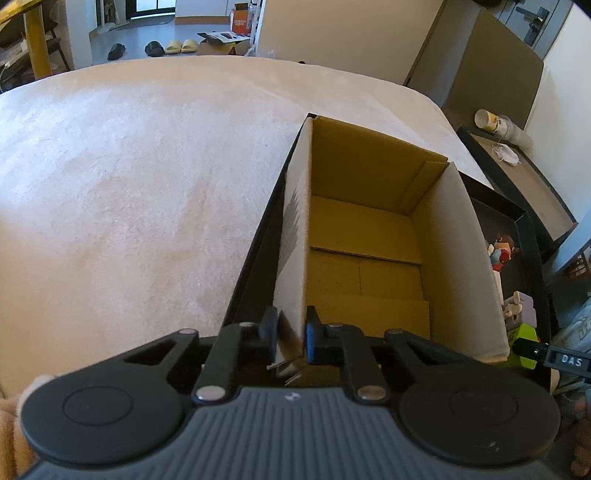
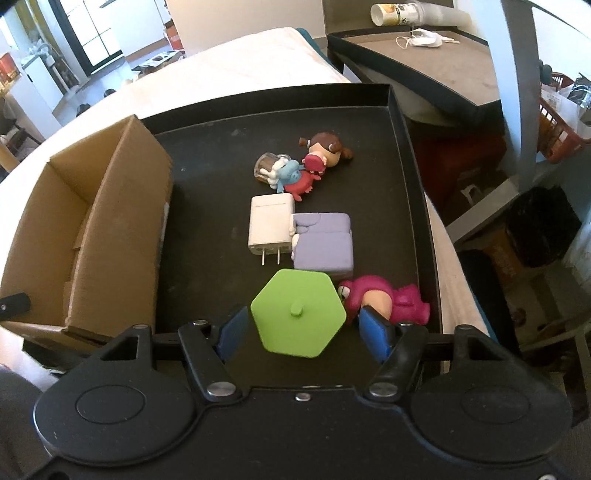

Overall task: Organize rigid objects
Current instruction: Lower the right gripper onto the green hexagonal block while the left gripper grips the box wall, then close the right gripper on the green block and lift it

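An empty cardboard box [image 1: 369, 236] stands in a black tray [image 2: 207, 206]. My left gripper [image 1: 290, 332] is shut on the box's near left wall. The box also shows at the left of the right wrist view [image 2: 92, 236]. My right gripper [image 2: 301, 328] is open, its fingers either side of a green hexagonal block [image 2: 297, 314] without touching it. Beyond the block lie a white charger plug [image 2: 269, 225], a purple block figure [image 2: 325, 242], a pink bear toy [image 2: 388, 299], a brown-haired doll [image 2: 325, 149] and a blue and red figure [image 2: 295, 177].
The tray sits on a cream plush surface [image 1: 129, 184]. A second black tray [image 2: 424, 62] stands behind with a cup tube [image 2: 399, 13] and a white mask [image 2: 424, 37]. Clutter and a red basket [image 2: 561, 136] lie to the right below.
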`<action>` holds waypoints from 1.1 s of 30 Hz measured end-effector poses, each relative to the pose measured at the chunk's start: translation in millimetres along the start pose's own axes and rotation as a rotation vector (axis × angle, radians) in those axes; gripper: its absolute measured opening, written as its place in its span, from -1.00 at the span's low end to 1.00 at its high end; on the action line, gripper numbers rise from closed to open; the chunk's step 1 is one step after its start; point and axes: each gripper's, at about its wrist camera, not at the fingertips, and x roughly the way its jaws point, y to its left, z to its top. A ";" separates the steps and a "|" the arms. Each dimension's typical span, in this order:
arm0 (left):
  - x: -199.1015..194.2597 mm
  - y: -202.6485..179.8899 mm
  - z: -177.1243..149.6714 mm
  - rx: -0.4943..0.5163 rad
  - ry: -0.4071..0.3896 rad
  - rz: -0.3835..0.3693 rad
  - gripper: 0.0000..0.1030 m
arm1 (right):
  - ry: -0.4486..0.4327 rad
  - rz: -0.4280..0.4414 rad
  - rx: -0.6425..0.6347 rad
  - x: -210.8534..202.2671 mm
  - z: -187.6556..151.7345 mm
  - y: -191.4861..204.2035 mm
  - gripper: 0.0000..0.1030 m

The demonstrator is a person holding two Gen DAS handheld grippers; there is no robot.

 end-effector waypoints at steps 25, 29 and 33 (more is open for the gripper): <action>-2.5 7.8 -3.2 -0.026 -0.015 -0.054 -0.73 | -0.007 0.030 -0.078 3.2 -6.6 15.5 0.01; -3.8 8.4 -5.0 -0.025 -0.018 -0.054 -0.73 | -0.024 0.043 -0.074 -10.6 -5.9 17.6 0.01; -5.2 5.3 -5.5 -0.009 -0.020 -0.053 -0.72 | -0.049 0.042 -0.072 -24.5 -3.2 19.3 0.01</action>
